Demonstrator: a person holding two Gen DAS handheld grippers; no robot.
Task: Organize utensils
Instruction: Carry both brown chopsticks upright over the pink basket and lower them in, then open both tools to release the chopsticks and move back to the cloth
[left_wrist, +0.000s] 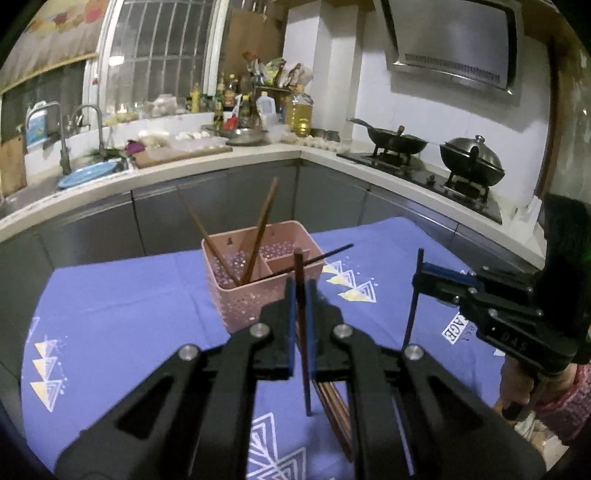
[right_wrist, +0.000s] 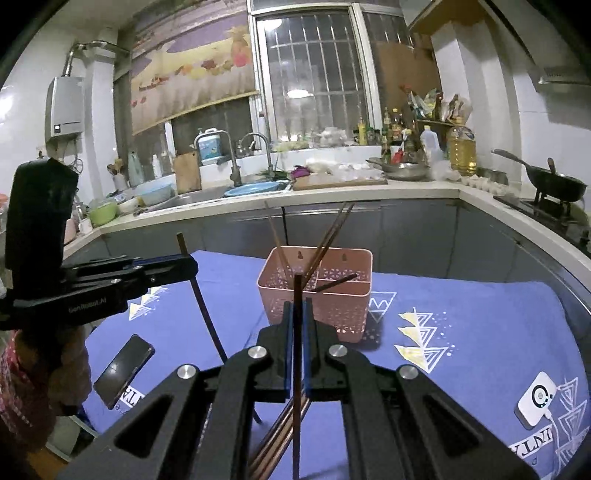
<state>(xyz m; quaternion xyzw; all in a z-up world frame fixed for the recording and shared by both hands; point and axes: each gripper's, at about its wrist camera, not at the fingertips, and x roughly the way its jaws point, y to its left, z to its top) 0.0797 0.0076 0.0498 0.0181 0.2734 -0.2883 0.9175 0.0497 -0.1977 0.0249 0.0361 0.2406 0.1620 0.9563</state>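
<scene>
Left wrist view is showing the left hand-held gripper (left_wrist: 300, 291) clamping a dark brown wooden chopstick (left_wrist: 303, 332) held nearly upright between its blue pads, while the right hand-held gripper (right_wrist: 298, 310) is pinching a second dark chopstick (right_wrist: 296, 369) the same way. Both are hanging over a loose bundle of brown chopsticks (left_wrist: 334, 417) lying on the blue patterned tablecloth of the table (left_wrist: 122, 321). Just beyond, the pink perforated plastic utensil basket (left_wrist: 255, 295) is already holding several chopsticks. Judging by this, the carrying step is under way; next, each chopstick is needing to travel forward over the basket's open compartment, tip down, before release.
</scene>
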